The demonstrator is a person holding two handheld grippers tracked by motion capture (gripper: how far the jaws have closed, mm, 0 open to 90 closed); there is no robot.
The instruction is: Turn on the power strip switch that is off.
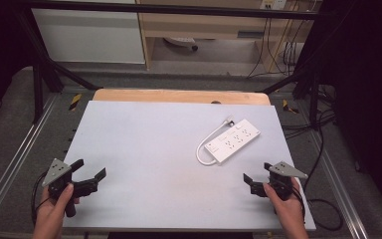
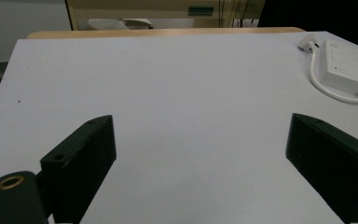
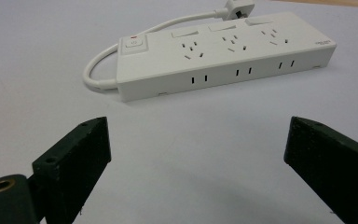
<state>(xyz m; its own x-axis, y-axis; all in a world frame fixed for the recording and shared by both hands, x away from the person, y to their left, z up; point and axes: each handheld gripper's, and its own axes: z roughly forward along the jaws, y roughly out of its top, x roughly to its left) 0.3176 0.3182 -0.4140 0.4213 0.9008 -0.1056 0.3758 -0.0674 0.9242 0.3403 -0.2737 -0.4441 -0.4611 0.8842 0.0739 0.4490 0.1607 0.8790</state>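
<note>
A white rectangular plastic power strip lies flat on the pale grey matte board that covers the light wooden table. The strip sits on the board's far right part, set at a slant, with its short white cable looping round from its nearer end along the side toward the white plug, which rests just beside the strip's far edge.

In the right gripper view the power strip shows three socket groups on its top face, a switch with a small red mark at its left end, and pairs of slots along its near side. Its cable curls off the switch end and runs behind it to the plug.

The left gripper, black with a grey three-cornered plate on top, is held by the person's left hand well apart from the strip, over the board's near left corner. Its jaws stand wide apart with nothing between them; in the left gripper view only bare board lies between them, with the strip far off at the upper right.

The right gripper is held by the right hand near the strip, on its near side, over the board's near right edge. Its jaws too are spread wide and grip nothing. Whether either gripper touches the board is hard to tell from above; they appear to hover just over it.

Beyond the table stand a pale wooden cabinet and dark hanging cables.
</note>
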